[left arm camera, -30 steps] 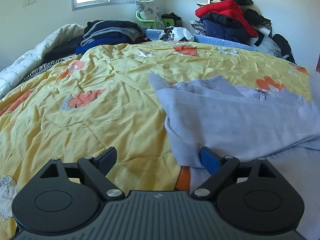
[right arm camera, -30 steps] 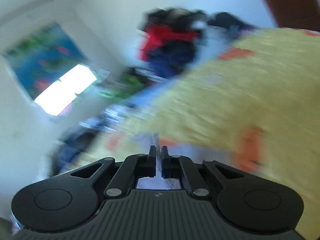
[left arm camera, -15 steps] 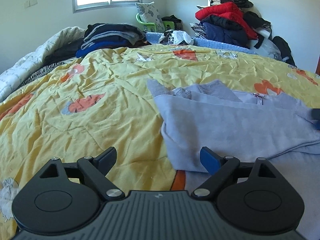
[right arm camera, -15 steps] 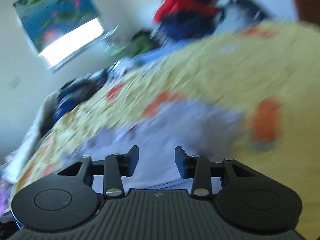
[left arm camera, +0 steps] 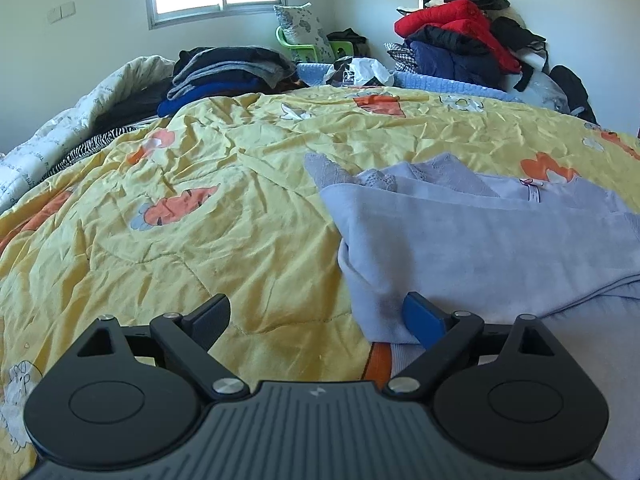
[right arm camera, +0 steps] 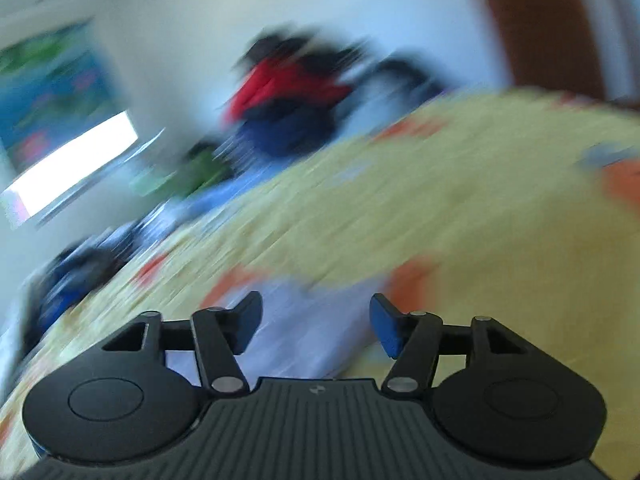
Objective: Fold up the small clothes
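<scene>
A pale lavender garment (left arm camera: 480,248) lies folded over on the yellow carrot-print bedspread (left arm camera: 200,216), right of centre in the left wrist view. My left gripper (left arm camera: 318,316) is open wide and low over the bed. Its right blue pad (left arm camera: 424,320) sits against the garment's near left corner, and its left finger (left arm camera: 212,314) is over bare bedspread. The right wrist view is blurred. My right gripper (right arm camera: 316,326) has its jaws opening, with the lavender garment (right arm camera: 304,332) lying below and between the fingers, untouched by the pads.
A stack of dark folded clothes (left arm camera: 228,72) sits at the bed's far side. A heap with a red jacket (left arm camera: 452,24) is piled at the back right. A white quilt (left arm camera: 60,140) lies along the left edge. A green chair (left arm camera: 304,46) stands under the window.
My right gripper went from shut to open, letting go of the garment, and its view swung about. Its tip has left the right edge of the left wrist view. The left gripper kept still.
</scene>
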### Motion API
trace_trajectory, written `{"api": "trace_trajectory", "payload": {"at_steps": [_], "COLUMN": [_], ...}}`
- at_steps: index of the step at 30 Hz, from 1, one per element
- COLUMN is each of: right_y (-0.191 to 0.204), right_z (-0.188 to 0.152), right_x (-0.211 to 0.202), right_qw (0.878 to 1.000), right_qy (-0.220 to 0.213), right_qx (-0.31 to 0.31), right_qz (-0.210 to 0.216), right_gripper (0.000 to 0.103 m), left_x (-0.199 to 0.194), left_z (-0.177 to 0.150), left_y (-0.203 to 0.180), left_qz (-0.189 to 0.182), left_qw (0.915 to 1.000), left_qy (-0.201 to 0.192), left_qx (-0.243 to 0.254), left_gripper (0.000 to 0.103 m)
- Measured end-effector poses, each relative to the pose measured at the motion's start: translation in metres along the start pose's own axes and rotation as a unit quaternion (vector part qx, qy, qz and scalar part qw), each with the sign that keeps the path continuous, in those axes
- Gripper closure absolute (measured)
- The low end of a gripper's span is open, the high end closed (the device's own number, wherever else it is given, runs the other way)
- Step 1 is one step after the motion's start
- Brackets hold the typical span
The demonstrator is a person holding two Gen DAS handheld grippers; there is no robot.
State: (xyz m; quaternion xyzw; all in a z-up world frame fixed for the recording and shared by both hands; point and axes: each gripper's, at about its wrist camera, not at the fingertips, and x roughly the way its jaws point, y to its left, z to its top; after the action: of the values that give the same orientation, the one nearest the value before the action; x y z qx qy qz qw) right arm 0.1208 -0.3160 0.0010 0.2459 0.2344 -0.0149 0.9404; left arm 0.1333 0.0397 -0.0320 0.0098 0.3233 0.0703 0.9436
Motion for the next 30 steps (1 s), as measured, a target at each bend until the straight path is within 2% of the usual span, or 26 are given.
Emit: {"api": "trace_trajectory", "payload": {"at_steps": [1, 2, 3, 4, 6, 8, 11, 15, 18, 23, 30], "right_y": [-0.001, -0.001, -0.001, -0.002, -0.001, 0.003, 0.024, 0.045, 0.062, 0.076, 0.074], "right_z": [-0.001, -0.004, -0.008, -0.010, -0.014, -0.018, -0.037, -0.055, -0.065, -0.096, -0.110], "right_x": [0.013, 0.023, 0.030, 0.028, 0.014, 0.002, -0.021, -0.044, -0.062, -0.079, -0.094], "right_qw": [0.999, 0.998, 0.997, 0.996, 0.997, 0.998, 0.997, 0.989, 0.983, 0.977, 0.977], "right_qy": [0.039, 0.066, 0.077, 0.071, 0.044, 0.041, 0.039, 0.054, 0.061, 0.085, 0.087], "right_qx": [-0.001, -0.001, -0.002, -0.004, -0.002, -0.016, -0.064, -0.138, -0.172, -0.194, -0.196], "right_qz": [0.018, 0.013, -0.024, -0.051, -0.065, -0.048, -0.022, -0.014, -0.010, -0.004, -0.002], "right_gripper": [0.036, 0.036, 0.038, 0.039, 0.034, 0.033, 0.025, 0.019, 0.013, 0.011, 0.009], "left_x": [-0.001, -0.003, -0.006, -0.009, -0.015, -0.019, -0.026, -0.036, -0.041, -0.052, -0.065], "left_z": [0.000, 0.000, 0.001, 0.001, 0.001, 0.001, -0.002, -0.008, -0.014, -0.026, -0.041], "left_y": [0.000, 0.000, 0.000, 0.001, 0.002, 0.002, 0.000, -0.004, -0.004, -0.003, -0.001], "left_qz": [0.002, 0.005, 0.006, 0.004, 0.002, -0.006, -0.019, -0.031, -0.038, -0.039, -0.036], "left_qw": [1.0000, 1.0000, 0.9999, 0.9999, 0.9999, 0.9999, 0.9998, 0.9995, 0.9993, 0.9992, 0.9993], "left_qy": [0.000, 0.001, 0.000, -0.002, -0.007, -0.005, -0.002, -0.001, 0.004, 0.009, 0.010], "left_qx": [0.004, 0.007, 0.009, 0.009, 0.010, 0.009, 0.005, 0.006, 0.002, 0.006, 0.008], "left_gripper": [0.009, 0.009, 0.009, 0.009, 0.009, 0.009, 0.009, 0.009, 0.009, 0.009, 0.009]}}
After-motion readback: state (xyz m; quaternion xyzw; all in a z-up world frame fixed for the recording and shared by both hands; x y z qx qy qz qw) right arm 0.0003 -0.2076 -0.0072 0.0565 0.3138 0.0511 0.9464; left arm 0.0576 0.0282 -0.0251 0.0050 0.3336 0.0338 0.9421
